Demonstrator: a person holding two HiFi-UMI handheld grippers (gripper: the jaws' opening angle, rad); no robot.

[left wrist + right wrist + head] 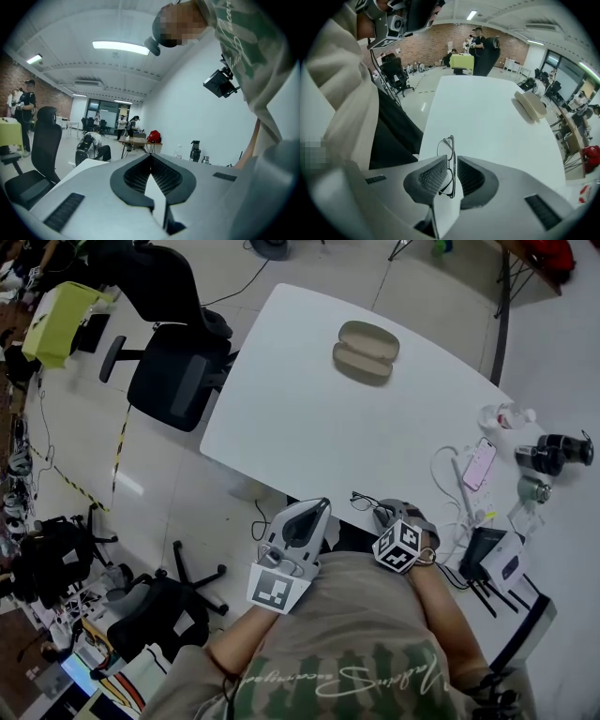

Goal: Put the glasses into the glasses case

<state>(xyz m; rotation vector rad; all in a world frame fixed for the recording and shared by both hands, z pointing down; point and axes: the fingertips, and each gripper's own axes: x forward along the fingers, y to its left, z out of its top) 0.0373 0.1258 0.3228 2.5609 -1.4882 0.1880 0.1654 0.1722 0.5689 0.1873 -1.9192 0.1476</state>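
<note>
The beige glasses case (366,352) lies open on the far side of the white table (300,427), and in the right gripper view the case (530,104) sits far off to the right. Thin black-framed glasses (446,150) stand on edge between the jaws of my right gripper (452,161), which is shut on them. In the head view the glasses (364,502) stick out of the right gripper (386,515) over the table's near edge. My left gripper (305,521) hangs beside it off the table, shut and empty (151,157), pointing up into the room.
A pink phone (479,463), white cables, a water bottle (506,415) and dark flasks (553,452) crowd the table's right end, with a black router (487,554) nearer me. A black office chair (178,371) stands at the table's left side.
</note>
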